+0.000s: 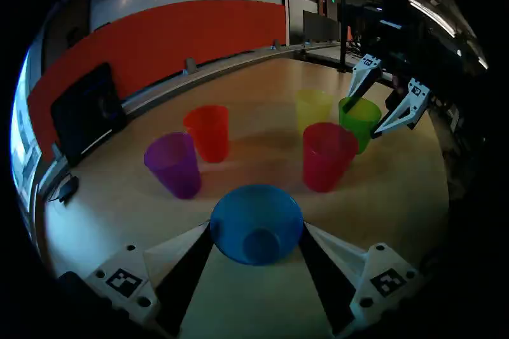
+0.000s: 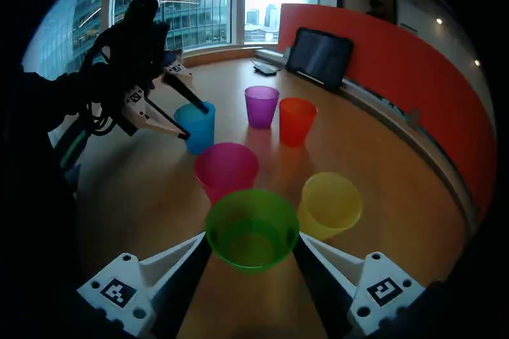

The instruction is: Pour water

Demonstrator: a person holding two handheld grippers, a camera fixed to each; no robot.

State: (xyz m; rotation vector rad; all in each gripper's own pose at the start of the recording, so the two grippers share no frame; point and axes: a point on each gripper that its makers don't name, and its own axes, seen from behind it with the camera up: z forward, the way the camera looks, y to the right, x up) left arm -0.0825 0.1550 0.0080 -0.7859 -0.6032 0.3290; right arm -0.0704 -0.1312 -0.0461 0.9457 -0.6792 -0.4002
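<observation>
My left gripper (image 1: 256, 229) is shut on a blue cup (image 1: 256, 221) close to the camera, a finger pressing each side. From the right gripper view that blue cup (image 2: 195, 126) stands on the wooden table (image 2: 394, 212) with the left gripper (image 2: 195, 123) around it. My right gripper (image 2: 252, 240) is shut on a green cup (image 2: 252, 231). The left gripper view has the green cup (image 1: 360, 121) far right, between the right gripper (image 1: 361, 121) fingers. Purple (image 1: 173, 164), orange (image 1: 208, 132), yellow (image 1: 313, 109) and pink (image 1: 327, 156) cups stand upright between them. I cannot tell whether any cup holds water.
A dark screen (image 1: 86, 113) leans at the table's edge by the orange wall (image 1: 178, 27), with a small device (image 1: 63, 187) beside it. A person's dark arm (image 2: 121, 53) holds the left gripper. A pole (image 1: 342, 14) rises behind the right gripper. Windows (image 2: 191, 2) lie beyond.
</observation>
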